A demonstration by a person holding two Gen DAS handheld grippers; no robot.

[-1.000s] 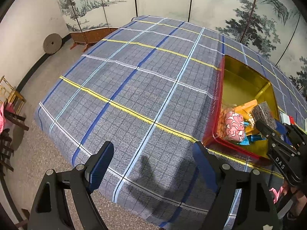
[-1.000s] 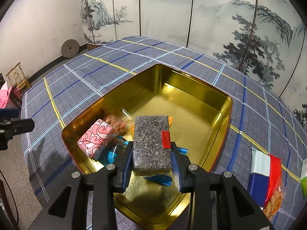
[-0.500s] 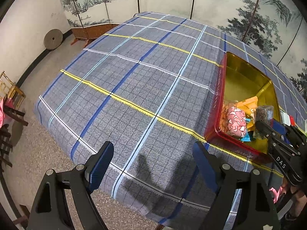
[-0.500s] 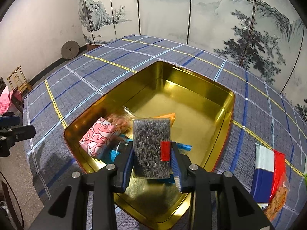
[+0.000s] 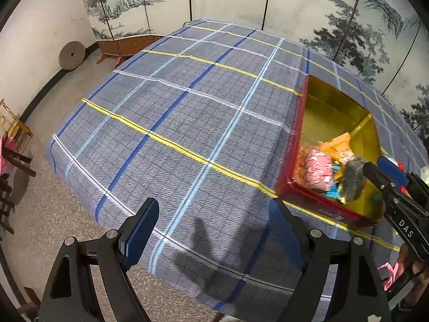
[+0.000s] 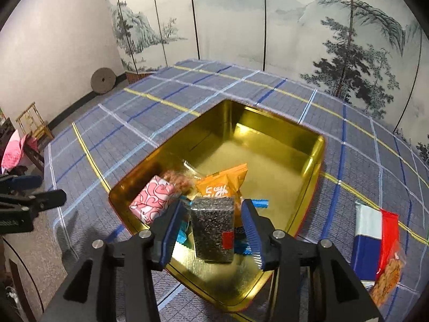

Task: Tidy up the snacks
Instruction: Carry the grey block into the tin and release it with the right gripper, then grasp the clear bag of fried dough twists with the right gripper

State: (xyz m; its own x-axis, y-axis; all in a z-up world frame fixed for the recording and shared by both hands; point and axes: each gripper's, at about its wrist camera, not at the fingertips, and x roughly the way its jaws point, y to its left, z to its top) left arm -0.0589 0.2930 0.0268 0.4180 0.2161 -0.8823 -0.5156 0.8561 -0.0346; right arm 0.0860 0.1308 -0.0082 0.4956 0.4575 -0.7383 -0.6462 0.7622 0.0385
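Snacks, sesame block [image 6: 211,230]: stiff, light, slick-wrapped, dropping into tin [image 6: 311,161] at 6 o'clock. Right gripper [image 6: 214,230] fingers parting, gripping nothing; left gripper [image 5: 214,233] gaping, empty.

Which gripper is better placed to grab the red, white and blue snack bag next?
Right. The right gripper sits open over the gold tin, and the striped bag lies just beside that tin. The left gripper hangs off the table's far edge.
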